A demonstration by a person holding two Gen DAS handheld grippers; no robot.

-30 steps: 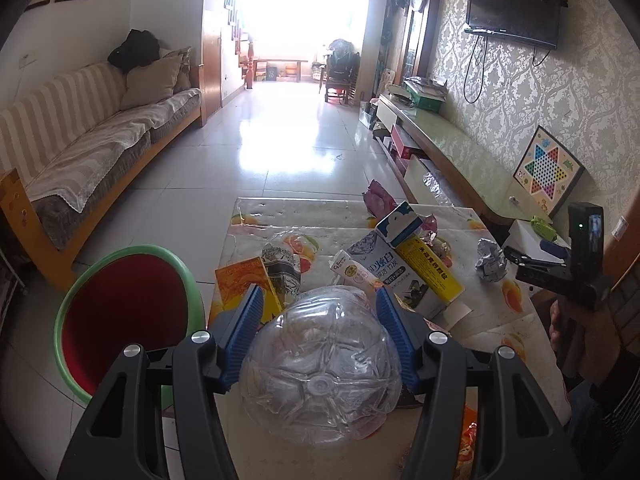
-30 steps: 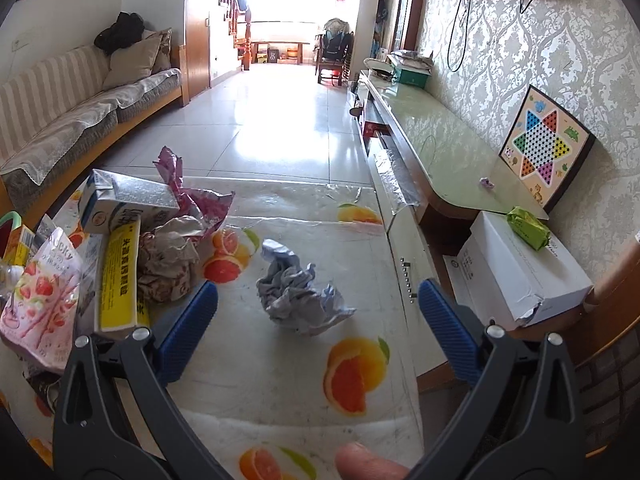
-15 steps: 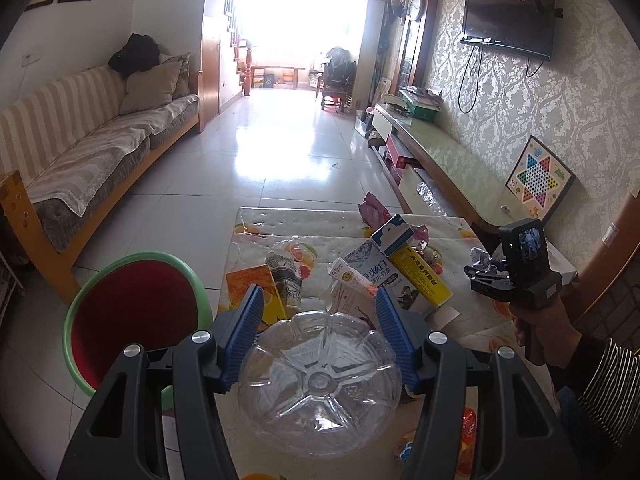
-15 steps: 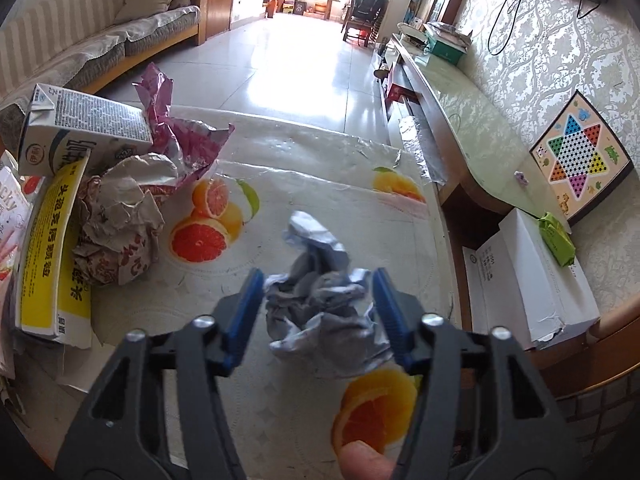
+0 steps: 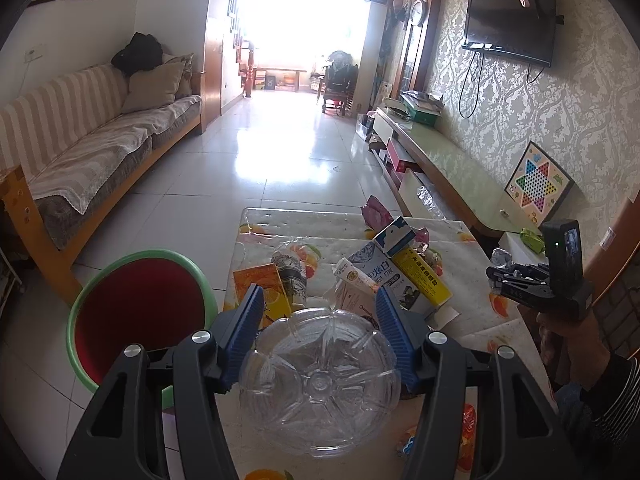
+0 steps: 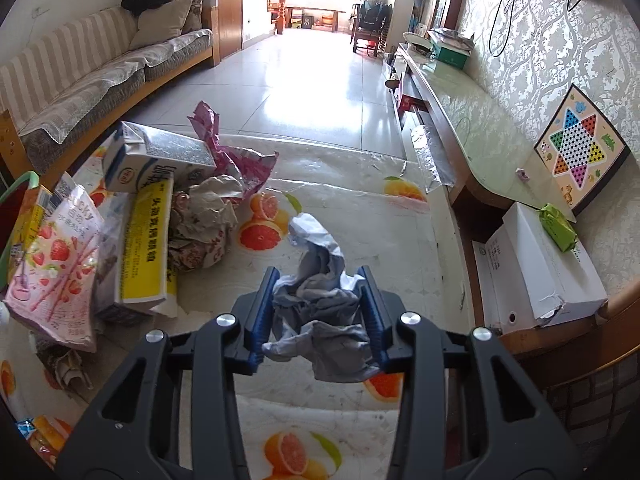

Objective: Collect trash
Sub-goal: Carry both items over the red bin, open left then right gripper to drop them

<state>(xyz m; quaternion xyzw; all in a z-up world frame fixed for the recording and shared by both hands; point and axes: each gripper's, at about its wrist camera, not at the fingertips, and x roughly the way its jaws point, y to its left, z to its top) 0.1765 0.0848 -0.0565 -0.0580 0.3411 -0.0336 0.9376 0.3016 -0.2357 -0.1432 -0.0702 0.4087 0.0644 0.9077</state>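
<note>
A: Left gripper [image 5: 318, 322]?

B: Clamped on a clear plastic bottle [image 5: 320, 380], base toward the camera. Blue fingers [image 5: 248, 330] pressed against both flanks, bottle bulging wider than the gap below the pads. Held above the near edge of the worktop [image 5: 472, 292], just right of the green-rimmed red bin [image 5: 140, 308] on the floor.

A: And beyond the bottle?

B: Litter heaped mid-worktop: an orange packet [image 5: 260, 288], a blue-and-white carton [image 5: 380, 264], a yellow box [image 5: 420, 280], a pink wrapper [image 5: 374, 214] at the far side.

A: Right gripper [image 6: 318, 308]?

B: Closed on a crumpled grey paper wad [image 6: 320, 308]. Wad squeezed between the two blue fingers [image 6: 262, 316], filling the gap from pad to pad, one twisted end poking out past the tips toward a printed orange slice, another flap drooping below. Hard to judge whether lifted clear or just brushing the fruit-patterned cover; possibly a little above it.

A: Seen from the left camera too?

B: Yes, at far right, the hand [image 5: 568, 332] wrapped round the handle, a scrap of grey at the tips; grip itself too small to make out there.

A: Near the wad?

B: To its left, crumpled brown paper [image 6: 204, 224], the same yellow box, a strawberry snack bag [image 6: 56, 264]. Well apart on the right, a white cardboard box [image 6: 544, 268] beside the worktop, a green packet [image 6: 558, 228] on top.
</note>
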